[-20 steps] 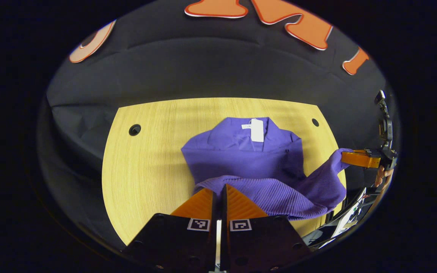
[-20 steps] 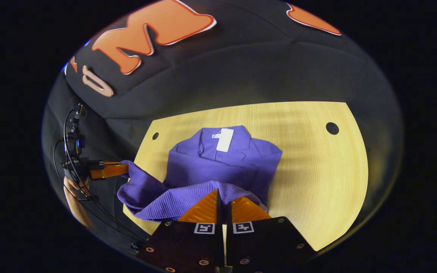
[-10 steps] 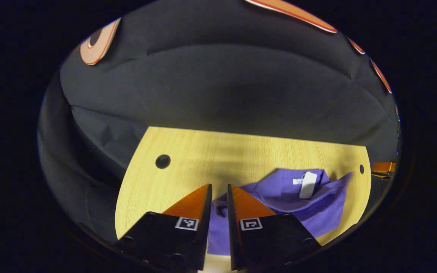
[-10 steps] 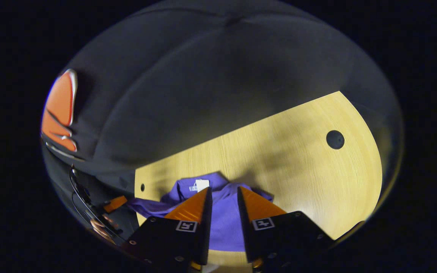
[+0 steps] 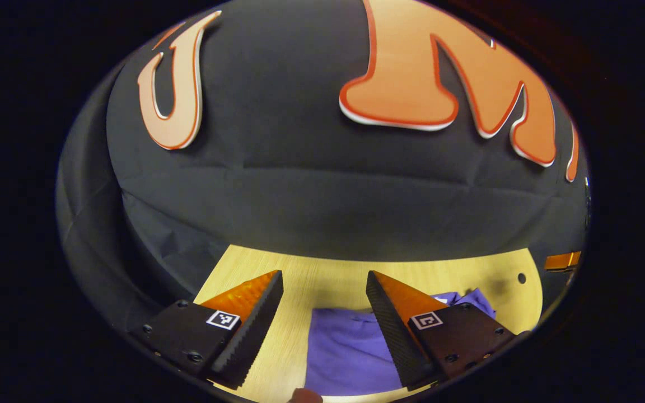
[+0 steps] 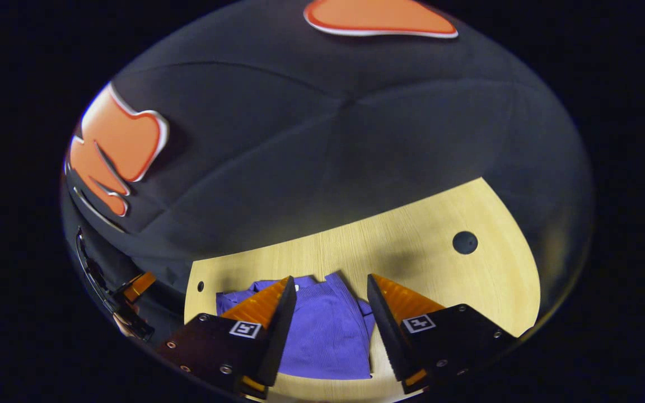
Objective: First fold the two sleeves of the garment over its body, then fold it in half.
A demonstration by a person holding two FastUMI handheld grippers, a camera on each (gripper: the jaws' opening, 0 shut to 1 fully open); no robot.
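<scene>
Dim booth, light from above on the surface (image 6: pixel 440 268); soft shadows there, sharp focus, strong fisheye bending at edges, no glare.

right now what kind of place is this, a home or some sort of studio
Probably a staged recording booth, not a home: a black cloth wall backs a bare wooden table with round holes, holding just a purple garment.

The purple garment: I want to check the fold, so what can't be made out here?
- Left gripper view: purple garment, its right side behind the left gripper, its near edge cut off.
- Right gripper view: garment's collar end behind the right gripper.
- Both views: sleeves indistinguishable.
</scene>
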